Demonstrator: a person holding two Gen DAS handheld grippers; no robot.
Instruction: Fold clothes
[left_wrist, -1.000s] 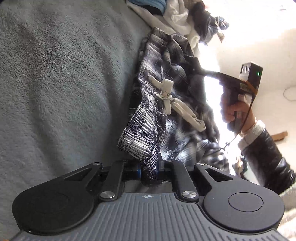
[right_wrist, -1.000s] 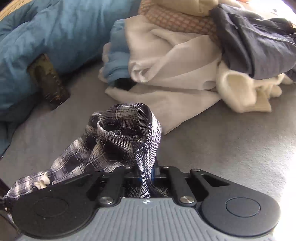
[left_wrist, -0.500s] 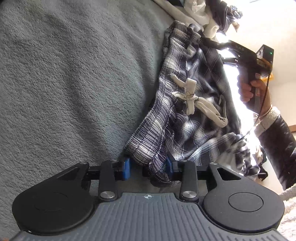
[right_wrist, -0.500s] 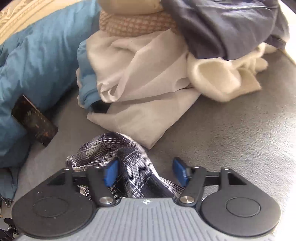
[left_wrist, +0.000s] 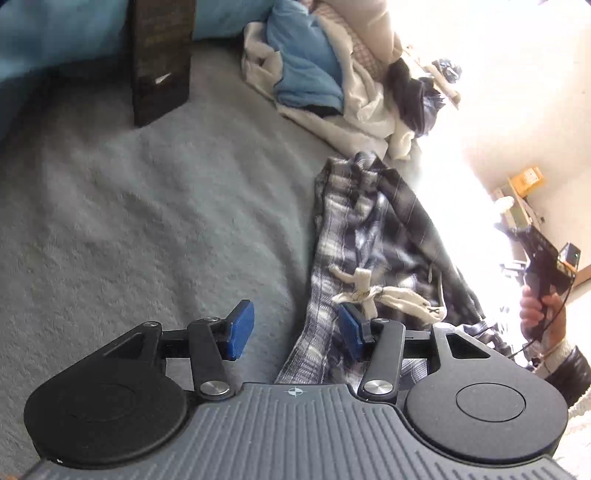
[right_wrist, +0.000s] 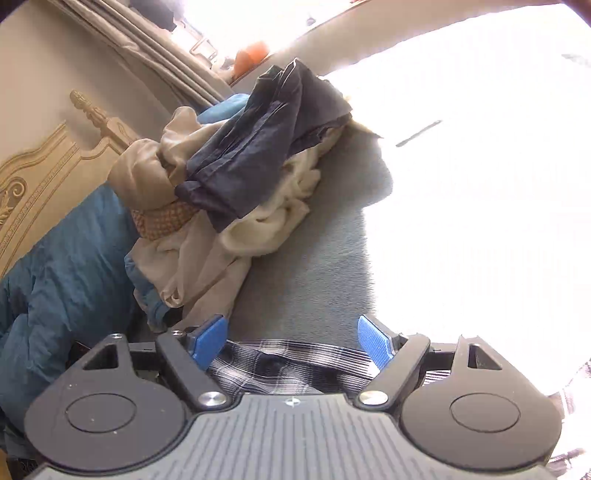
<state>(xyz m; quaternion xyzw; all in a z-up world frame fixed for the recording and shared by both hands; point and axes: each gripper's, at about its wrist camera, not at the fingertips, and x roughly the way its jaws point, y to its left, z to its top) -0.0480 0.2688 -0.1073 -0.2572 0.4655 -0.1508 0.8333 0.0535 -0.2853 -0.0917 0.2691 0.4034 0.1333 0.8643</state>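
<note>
both grippers — left opening, right wide — now off plaid shorts

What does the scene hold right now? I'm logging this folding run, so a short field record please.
surface: grey blanket
garment in work: plaid shorts, lying on the blanket, white drawstring on top
left gripper: jaws opening, plaid cloth between them, pads not pressing
right gripper: open, plaid cloth below it
waiting: clothes pile
also: dark box

Right gripper spread wide above plaid shorts, clothes pile beyond
</note>
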